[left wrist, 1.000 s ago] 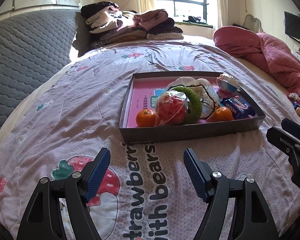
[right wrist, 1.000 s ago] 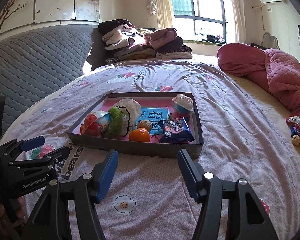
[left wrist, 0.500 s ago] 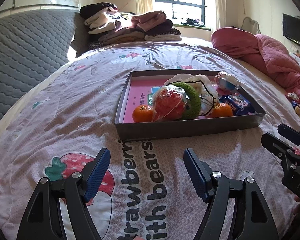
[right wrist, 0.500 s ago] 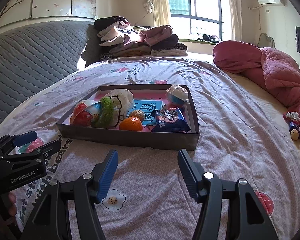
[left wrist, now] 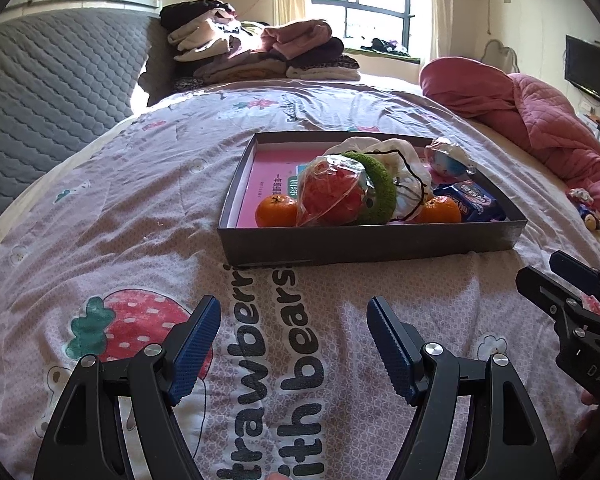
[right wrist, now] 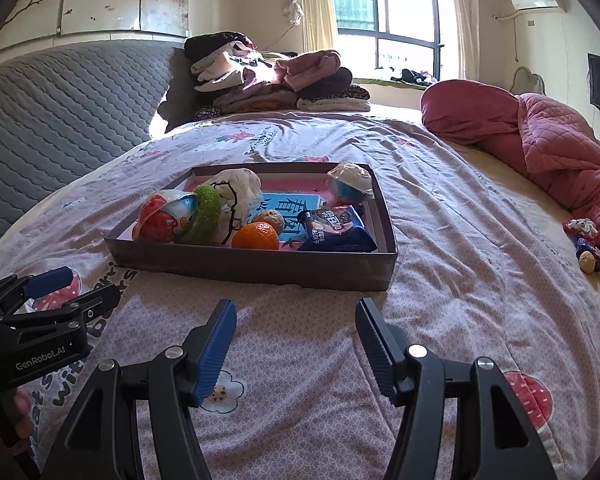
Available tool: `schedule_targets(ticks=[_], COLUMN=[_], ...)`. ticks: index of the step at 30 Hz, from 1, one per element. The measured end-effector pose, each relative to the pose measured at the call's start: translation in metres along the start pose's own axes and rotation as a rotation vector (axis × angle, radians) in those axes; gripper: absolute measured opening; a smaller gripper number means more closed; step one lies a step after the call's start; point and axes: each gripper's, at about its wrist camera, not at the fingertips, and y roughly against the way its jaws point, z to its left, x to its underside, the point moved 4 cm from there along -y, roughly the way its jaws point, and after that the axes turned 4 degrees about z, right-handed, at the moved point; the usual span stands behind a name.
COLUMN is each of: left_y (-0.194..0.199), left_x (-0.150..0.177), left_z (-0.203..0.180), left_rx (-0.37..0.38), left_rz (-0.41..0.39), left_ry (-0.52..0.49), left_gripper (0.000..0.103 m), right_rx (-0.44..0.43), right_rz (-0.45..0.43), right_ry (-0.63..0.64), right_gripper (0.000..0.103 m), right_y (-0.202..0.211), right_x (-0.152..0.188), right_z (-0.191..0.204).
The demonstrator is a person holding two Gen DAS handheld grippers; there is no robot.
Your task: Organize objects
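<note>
Tray (left wrist: 364,242) on bed (left wrist: 140,216)

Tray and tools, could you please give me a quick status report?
Left tool and right tool open, both empty, short of the tray. Tray on bed, holding oranges, snack packet, wrapped toys. Nothing in the way.

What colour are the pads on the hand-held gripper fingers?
Blue, ribbed pads on black fingers; clearest in the right wrist view.

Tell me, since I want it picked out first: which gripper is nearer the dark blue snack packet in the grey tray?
Right. The right gripper faces the tray's end holding the dark blue snack packet; the left gripper faces the other end, farther off.
</note>
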Motion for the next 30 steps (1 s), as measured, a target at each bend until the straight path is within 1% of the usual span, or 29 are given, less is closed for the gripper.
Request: schedule_targets(ticks=[7, 11, 16, 21, 25, 30], left_y=[-0.006, -0.008, -0.011, -0.016, -0.016, -0.016], left_x=[0.002, 0.003, 0.005, 0.005, 0.005, 0.006], left_z=[-0.003, -0.002, -0.002, 0.000, 0.001, -0.001], left_rx=[0.010, -0.005, -0.002, 0.045, 0.029, 0.012], left_rz=[0.015, 0.022, 0.025, 0.014, 0.003, 0.013], left_ry=[-0.011, -0.011, -0.011, 0.009, 0.005, 0.000], left_gripper=[0.077, 0.077, 0.077, 0.077, 0.077, 0.077], right_rx=[0.013, 0.015, 0.015, 0.014, 0.014, 0.014], right_rz=[0.003, 0.004, 0.010, 0.026, 0.041, 0.042], right_ry=[-0.006, -0.010, -0.014, -0.016, -0.019, -0.023], right_gripper=[0.062, 0.062, 0.062, 0.062, 0.062, 0.062], right_y=[-0.003, -0.004, -0.007, -0.014, -0.018, -0.018], right_x=[0.002, 0.003, 0.004, 0.008, 0.010, 0.011], right_z=[-0.003, -0.005, -0.006, -0.007, -0.007, -0.008])
